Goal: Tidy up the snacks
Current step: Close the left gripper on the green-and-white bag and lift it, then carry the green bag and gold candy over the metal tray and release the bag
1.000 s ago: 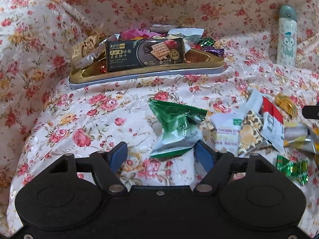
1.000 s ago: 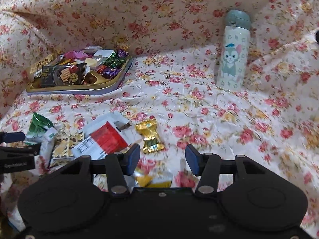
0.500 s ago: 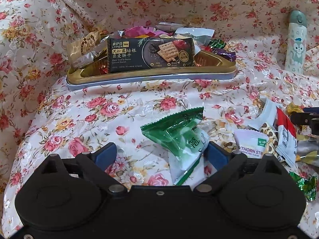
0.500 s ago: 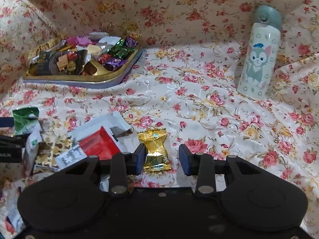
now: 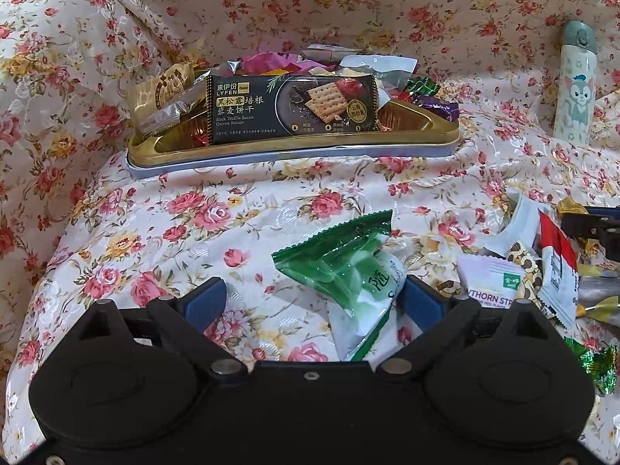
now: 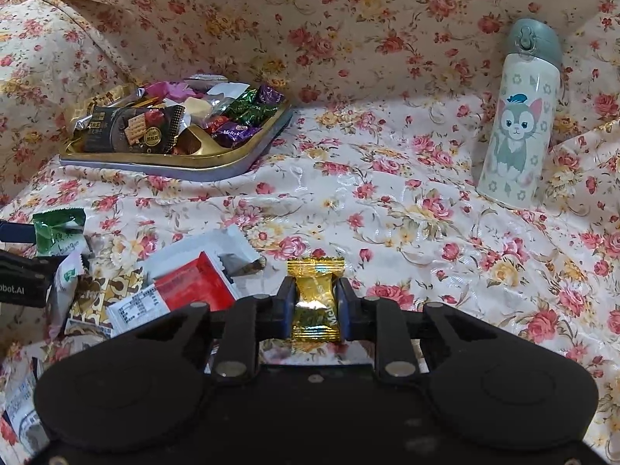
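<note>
My right gripper point(image 6: 316, 288) is closing tight on a gold-wrapped candy point(image 6: 316, 271); both blue pads press its sides just above the flowered cloth. My left gripper point(image 5: 313, 294) stands wide open around a green-and-white snack packet point(image 5: 348, 267), which lies on the cloth and leans against the right pad point(image 5: 420, 298). A gold tray point(image 5: 294, 147) at the back holds a black biscuit pack point(image 5: 290, 110) and several wrapped sweets. That tray point(image 6: 217, 166) sits at the far left in the right wrist view.
Loose packets lie between the grippers: a red-and-white one point(image 6: 186, 290), a leopard-print one point(image 5: 523, 267) and a white one point(image 5: 488, 286). A cat-print bottle point(image 6: 515, 124) stands upright at the back right. Flowered cloth rises behind the tray.
The right gripper has slid forward and down over the gold candy and shut on it. The left gripper's fingers have spread wider around the green packet.
</note>
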`<state>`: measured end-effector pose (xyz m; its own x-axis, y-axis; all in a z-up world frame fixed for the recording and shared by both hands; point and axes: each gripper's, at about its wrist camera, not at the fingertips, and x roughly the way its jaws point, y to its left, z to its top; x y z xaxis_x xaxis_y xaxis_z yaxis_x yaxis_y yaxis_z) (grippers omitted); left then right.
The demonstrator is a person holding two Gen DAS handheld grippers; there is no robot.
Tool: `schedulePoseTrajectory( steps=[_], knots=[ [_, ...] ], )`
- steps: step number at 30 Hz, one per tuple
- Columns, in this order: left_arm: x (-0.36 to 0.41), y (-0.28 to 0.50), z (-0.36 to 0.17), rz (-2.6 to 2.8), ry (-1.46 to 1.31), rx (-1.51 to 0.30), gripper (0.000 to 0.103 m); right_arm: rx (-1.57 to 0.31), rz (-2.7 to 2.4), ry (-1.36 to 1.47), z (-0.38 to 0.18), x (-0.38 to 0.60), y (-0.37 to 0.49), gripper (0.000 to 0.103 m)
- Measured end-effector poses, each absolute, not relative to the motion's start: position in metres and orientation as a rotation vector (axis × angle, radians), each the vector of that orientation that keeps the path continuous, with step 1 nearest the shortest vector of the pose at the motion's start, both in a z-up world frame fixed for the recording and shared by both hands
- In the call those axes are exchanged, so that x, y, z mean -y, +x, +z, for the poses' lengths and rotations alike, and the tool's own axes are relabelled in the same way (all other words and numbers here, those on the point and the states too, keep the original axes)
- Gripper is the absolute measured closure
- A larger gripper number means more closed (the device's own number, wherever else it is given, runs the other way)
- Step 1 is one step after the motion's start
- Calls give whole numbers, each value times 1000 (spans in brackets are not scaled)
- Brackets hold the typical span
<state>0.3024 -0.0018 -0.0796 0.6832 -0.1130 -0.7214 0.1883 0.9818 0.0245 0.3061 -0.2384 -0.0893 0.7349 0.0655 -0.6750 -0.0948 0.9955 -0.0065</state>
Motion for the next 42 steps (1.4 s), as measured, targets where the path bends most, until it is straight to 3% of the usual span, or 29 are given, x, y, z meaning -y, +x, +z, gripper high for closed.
schedulePoseTrajectory(
  steps=[9, 20, 42],
  knots=[
    [3, 301, -78, -185, 103, -792, 13, -677, 83, -52, -97, 236, 296, 80],
    [6, 299, -72, -219, 107, -785, 51, -643, 83, -24, -101, 242, 291, 80],
    [-17, 274, -45, -184, 44, -798, 54, -645, 38, 3, -88, 245, 290, 81]
  ],
)
